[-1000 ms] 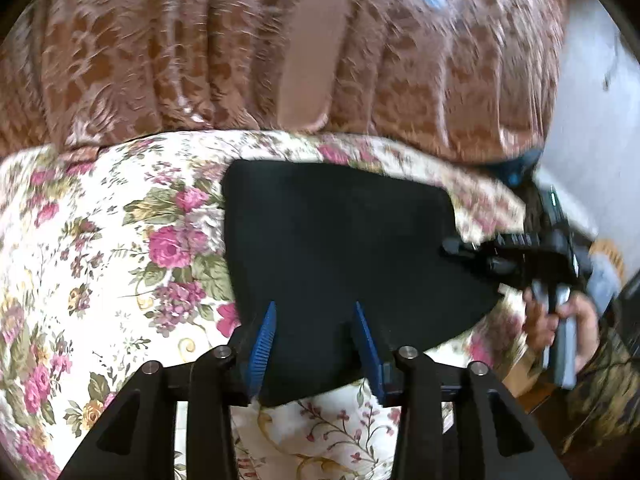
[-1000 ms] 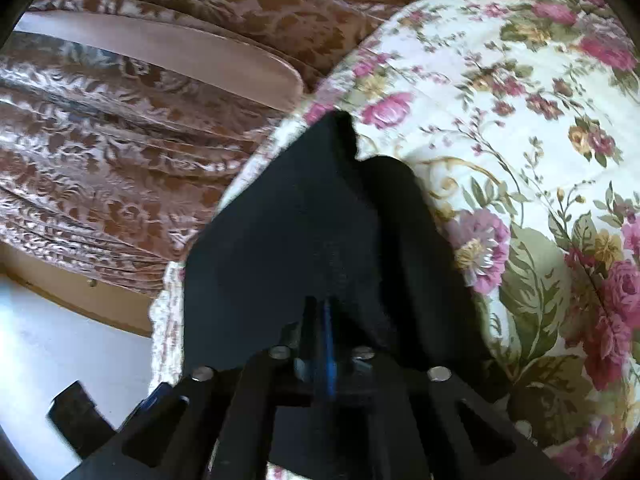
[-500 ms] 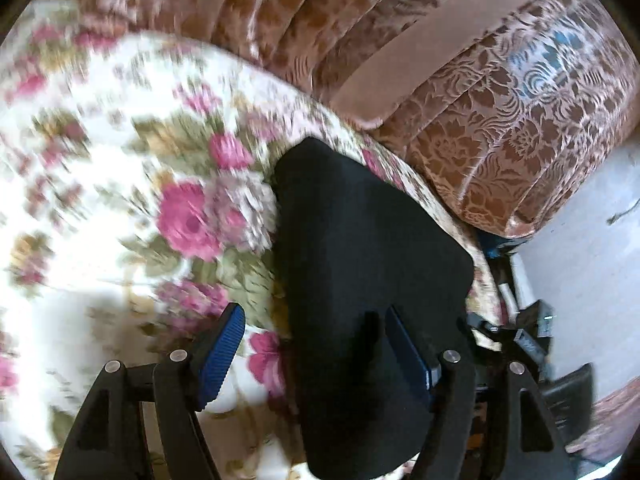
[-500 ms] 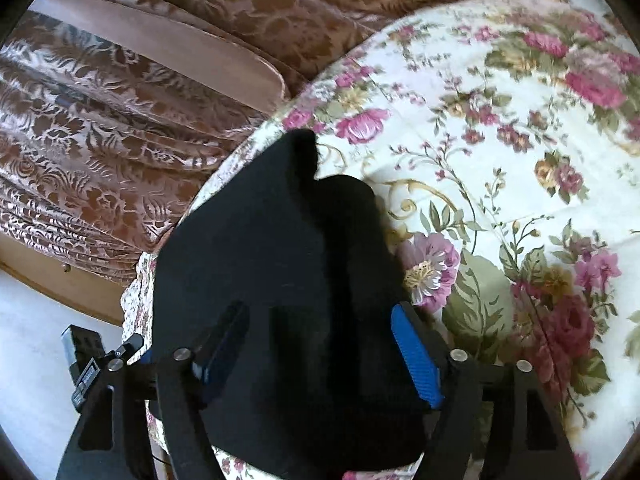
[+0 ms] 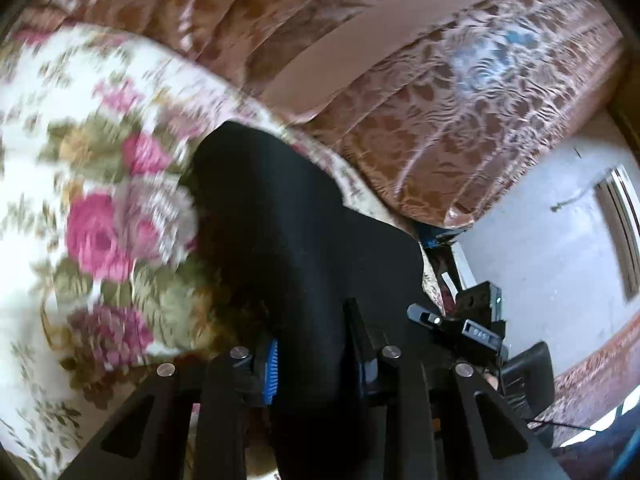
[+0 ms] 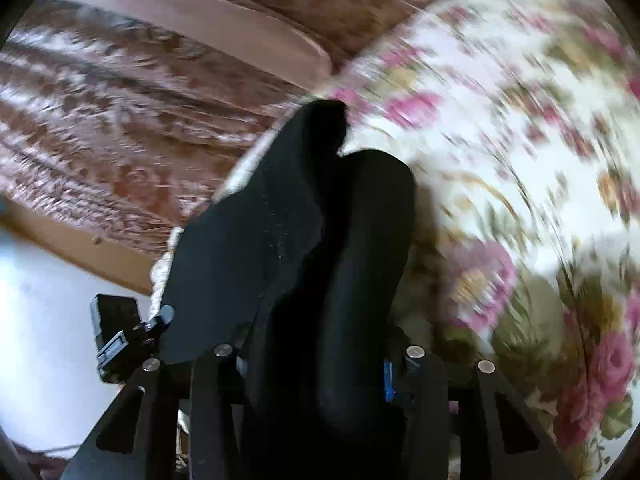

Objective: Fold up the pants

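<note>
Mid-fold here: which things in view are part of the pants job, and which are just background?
Job:
- black pants, bunched between both grippers' jaws, which have just been closing
- left gripper
- right gripper
- floral bedspread, the folding surface

Background:
- brown patterned sofa
- pale floor

The left gripper [image 5: 316,364] is pitched downward, and its fingers [image 5: 271,372] have just been closing; black cloth is pinched between their blue pads. The right gripper [image 6: 316,364] is angled downward as well. Its fingers [image 6: 389,376] have likewise been closing, and a thick fold of the same cloth is clamped between them. In the left wrist view, the right gripper is seen just beside the right-hand finger.
</note>
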Available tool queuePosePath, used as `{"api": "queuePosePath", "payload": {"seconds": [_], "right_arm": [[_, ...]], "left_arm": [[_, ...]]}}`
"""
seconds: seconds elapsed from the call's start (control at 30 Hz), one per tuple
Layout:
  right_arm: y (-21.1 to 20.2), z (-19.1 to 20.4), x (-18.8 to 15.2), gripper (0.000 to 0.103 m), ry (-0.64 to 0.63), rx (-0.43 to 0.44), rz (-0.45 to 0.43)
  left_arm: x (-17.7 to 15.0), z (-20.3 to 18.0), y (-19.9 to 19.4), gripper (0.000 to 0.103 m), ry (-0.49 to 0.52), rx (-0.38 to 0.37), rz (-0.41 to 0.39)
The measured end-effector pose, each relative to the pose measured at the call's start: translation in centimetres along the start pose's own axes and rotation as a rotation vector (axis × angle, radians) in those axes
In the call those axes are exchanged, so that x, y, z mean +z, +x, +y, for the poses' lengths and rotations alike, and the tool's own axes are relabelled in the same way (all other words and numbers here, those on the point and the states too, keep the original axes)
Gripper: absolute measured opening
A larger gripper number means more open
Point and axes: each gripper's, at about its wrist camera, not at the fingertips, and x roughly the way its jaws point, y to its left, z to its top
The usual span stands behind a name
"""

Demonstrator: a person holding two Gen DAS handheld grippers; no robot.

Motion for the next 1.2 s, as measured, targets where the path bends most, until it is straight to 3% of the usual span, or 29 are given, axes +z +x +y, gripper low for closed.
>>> {"api": "queuePosePath", "payload": {"seconds": [0.17,0.27,0.47,0.6,0.73,0.83,0.93,1.13,1.2], "right_arm": [[1.2,4.4,2.9,0.042,-0.116,0.047,-0.009],[3.3,6.2,5.7,0.042,-0.152,0.081,-0.015],[10.2,7.9,11.1,0.042,-0.179,0.087,0.005],[15.0,7.3,13.4,0.042,-0.157,0.065,0.053],[19.1,4.7,13.0,0.048,-0.113,-0.032,0.132],[19.2,3.6,12.6,0.052,-0.071,0.003,0.120],[18.6,4.7,12.6,0.064,-0.105,-0.050,0.103],[13.4,8.1,11.1,0.066,-0.218,-0.241,-0.028],[11.5,9.7,9.7,0.069,-0.272,-0.278,-0.065]], "left_arm": [[3.8,-1.2,-3.0,0.027,0.073,0.019,-0.099],[7.0,-0.3,-4.3,0.027,0.098,0.073,-0.139],[12.3,3.4,-4.2,0.028,0.112,0.208,-0.156],[14.3,7.1,-2.8,0.028,0.063,0.275,-0.139],[13.3,11.9,-1.0,0.033,-0.022,0.354,-0.081],[12.5,11.8,-1.4,0.036,-0.020,0.361,-0.112],[12.7,10.7,-2.1,0.049,-0.036,0.459,-0.131],[10.0,5.8,-4.9,0.056,0.028,0.708,-0.195],[8.4,4.0,-5.6,0.058,0.063,0.746,-0.218]]}}
